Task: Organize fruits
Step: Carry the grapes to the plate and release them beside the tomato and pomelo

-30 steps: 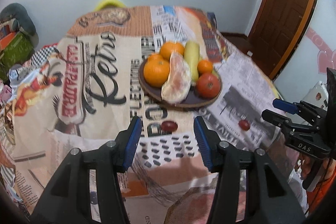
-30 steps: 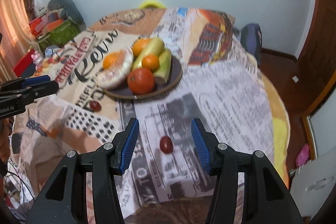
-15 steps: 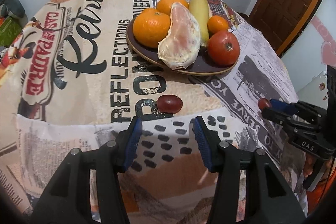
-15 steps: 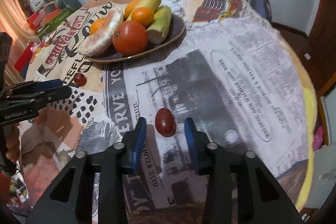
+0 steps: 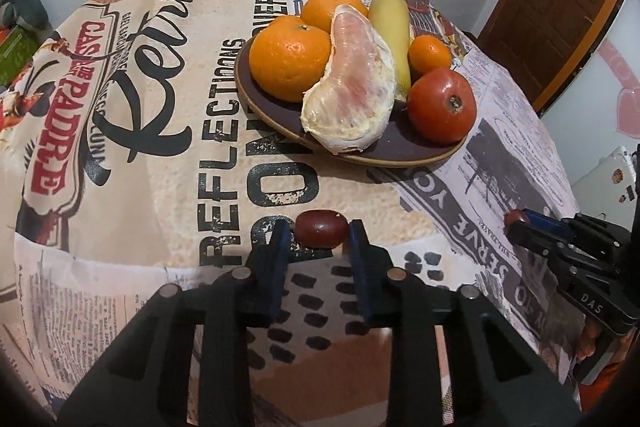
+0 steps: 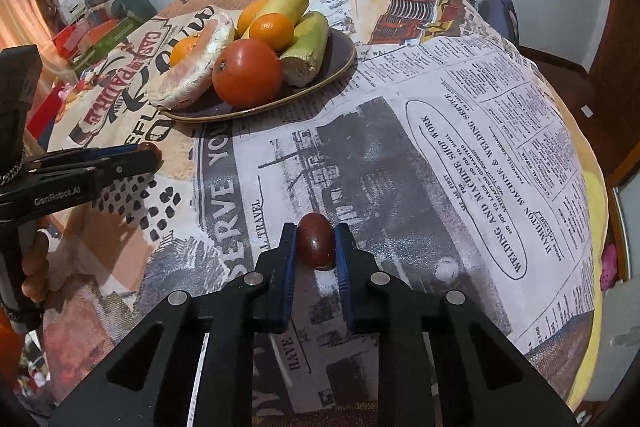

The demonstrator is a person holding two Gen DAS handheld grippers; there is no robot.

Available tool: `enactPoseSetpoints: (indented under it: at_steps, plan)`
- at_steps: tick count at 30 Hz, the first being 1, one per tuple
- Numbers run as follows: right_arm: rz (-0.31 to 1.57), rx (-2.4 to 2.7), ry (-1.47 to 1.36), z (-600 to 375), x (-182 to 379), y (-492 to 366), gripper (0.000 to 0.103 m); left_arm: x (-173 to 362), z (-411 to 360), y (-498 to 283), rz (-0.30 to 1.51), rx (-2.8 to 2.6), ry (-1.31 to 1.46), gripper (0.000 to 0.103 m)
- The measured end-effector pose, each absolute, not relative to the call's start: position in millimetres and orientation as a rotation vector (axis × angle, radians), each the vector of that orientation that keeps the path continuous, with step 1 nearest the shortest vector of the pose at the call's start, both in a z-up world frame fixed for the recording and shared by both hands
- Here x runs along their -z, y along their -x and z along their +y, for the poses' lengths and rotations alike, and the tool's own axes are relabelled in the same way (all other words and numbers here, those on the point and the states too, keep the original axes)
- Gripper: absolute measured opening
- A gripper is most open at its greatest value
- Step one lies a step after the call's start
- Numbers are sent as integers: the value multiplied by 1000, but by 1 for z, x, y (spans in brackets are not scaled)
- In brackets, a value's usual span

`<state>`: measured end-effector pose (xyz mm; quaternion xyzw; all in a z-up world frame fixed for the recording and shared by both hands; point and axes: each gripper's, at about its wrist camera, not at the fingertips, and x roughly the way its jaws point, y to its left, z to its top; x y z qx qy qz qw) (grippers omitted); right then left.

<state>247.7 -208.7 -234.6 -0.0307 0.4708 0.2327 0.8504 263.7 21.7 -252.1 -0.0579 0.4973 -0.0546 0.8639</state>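
Two dark red fruits, each clamped: left gripper (image 5: 320, 233) holds one (image 5: 322, 233), right gripper (image 6: 315, 241) another (image 6: 315, 241).

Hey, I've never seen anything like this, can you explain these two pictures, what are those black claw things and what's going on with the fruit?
Each picture comes from a camera mounted on a hand-held gripper, looking along its two fingers. A person holds one gripper in each hand; no robot is involved. In the left view, the left gripper has its blue pads either side of a small dark red fruit on the printed tablecloth. In the right view, the right gripper pinches a second red fruit. Behind sits a plate of oranges, a tomato and peeled citrus.
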Motion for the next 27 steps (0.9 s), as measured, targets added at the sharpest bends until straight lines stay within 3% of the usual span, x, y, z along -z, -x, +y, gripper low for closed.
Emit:
enactPoseSetpoints:
  at_steps: [27]
  plan:
    - [793,-566,83,-163,170,-270,17,197,41,-269,894,94,100,29]
